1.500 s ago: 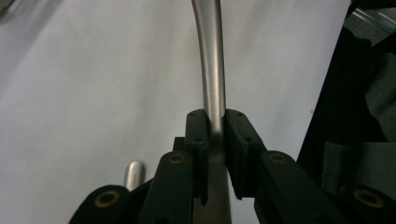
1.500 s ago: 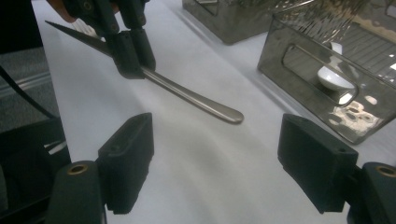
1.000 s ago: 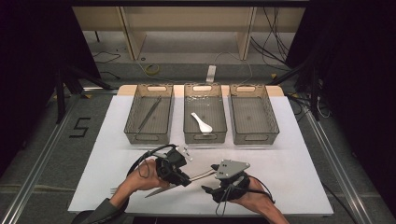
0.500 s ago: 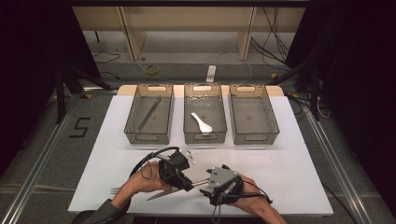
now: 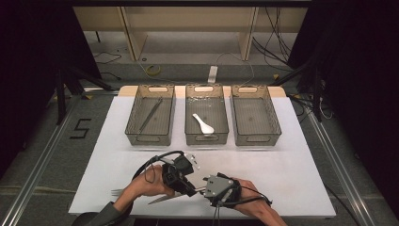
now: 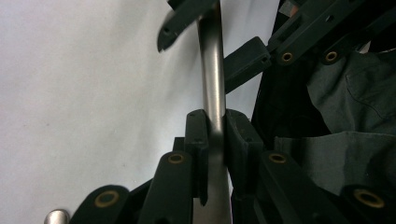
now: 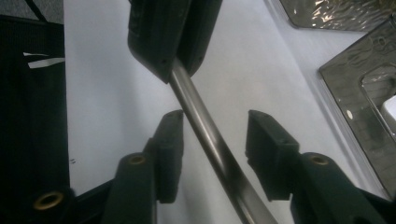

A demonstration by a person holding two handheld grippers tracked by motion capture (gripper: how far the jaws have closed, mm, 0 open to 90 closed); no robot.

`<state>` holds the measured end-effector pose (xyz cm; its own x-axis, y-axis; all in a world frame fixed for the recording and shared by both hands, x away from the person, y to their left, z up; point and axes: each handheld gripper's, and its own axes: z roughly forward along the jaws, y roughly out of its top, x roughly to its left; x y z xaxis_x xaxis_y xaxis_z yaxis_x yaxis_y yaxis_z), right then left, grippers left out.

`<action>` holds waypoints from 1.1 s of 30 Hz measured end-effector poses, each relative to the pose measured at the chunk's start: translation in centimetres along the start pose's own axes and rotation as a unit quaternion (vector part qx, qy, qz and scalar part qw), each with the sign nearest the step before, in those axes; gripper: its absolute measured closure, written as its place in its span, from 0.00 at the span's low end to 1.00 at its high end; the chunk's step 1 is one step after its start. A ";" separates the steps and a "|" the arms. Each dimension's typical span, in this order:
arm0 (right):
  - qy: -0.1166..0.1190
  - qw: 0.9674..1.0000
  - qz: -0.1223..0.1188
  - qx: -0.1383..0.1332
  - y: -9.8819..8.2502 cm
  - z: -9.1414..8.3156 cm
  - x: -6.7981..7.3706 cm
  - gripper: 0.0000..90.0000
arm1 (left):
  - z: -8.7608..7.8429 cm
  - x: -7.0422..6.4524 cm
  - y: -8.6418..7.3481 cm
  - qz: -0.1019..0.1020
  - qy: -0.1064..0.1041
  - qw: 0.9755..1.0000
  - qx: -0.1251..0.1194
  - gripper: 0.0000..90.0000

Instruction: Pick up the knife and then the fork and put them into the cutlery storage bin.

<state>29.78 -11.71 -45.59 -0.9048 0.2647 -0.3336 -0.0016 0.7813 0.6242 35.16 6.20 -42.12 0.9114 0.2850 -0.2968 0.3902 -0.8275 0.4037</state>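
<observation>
Low at the near edge of the white table (image 5: 291, 160), both hands meeting over one metal utensil (image 5: 162, 199) — a knife by the look of its blade in the high view, though hard to say for sure. Left gripper (image 5: 187, 187) clamped on the utensil's handle (image 6: 214, 88), pads pressed against the steel from both sides in the left gripper view. Right gripper (image 5: 207, 186) brought in just beside it, facing the left one, its jaws set either side of the same handle (image 7: 205, 135) and just now closing; a visible gap on each side of the steel in the right gripper view, so no grip there yet. Blade end sticking out to the left under the left hand (image 5: 141, 186), near a fork (image 5: 117, 192) lying flat on the table. Farther off, three clear bins in a row: the left bin (image 5: 132, 120) with a long thin metal piece (image 5: 149, 115) inside (too slim to identify), the middle bin (image 5: 223, 120) with a white spoon (image 5: 203, 124), the right bin (image 5: 275, 120) alongside. Black cables (image 5: 153, 162) looping off the left gripper — right hand (image 5: 251, 195) resting low by the table's edge.
</observation>
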 end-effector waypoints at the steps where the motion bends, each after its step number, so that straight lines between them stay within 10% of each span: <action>1: -0.002 1.000 -0.004 -0.001 0.0 0.0 0.0 0.68 | 0.0 0.1 0.0 0.001 0.000 1.000 0.001 0.88; 8: 0.013 1.000 -0.017 -0.005 0.0 -0.1 0.0 0.78 | 0.0 0.1 0.0 -0.005 -0.013 1.000 -0.004 0.88; 19: 0.037 0.994 -0.102 0.014 0.2 -0.1 0.9 0.94 | -0.5 -0.2 0.0 0.014 -0.010 1.000 -0.003 0.86; 28: 0.044 0.994 -0.097 0.035 -0.2 0.1 0.7 0.94 | -2.7 0.0 -0.4 0.015 0.027 0.998 -0.052 0.57; 33: 0.029 0.995 -0.082 0.045 -0.7 -0.1 0.0 0.94 | -3.3 0.3 -0.4 0.002 0.062 0.993 -0.101 0.42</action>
<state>29.73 -12.32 -45.99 -0.9188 0.0991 -0.3821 -0.1144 0.8595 0.4981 35.70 8.15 -39.51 0.9175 0.3486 -0.1915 0.3928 -0.7181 0.5745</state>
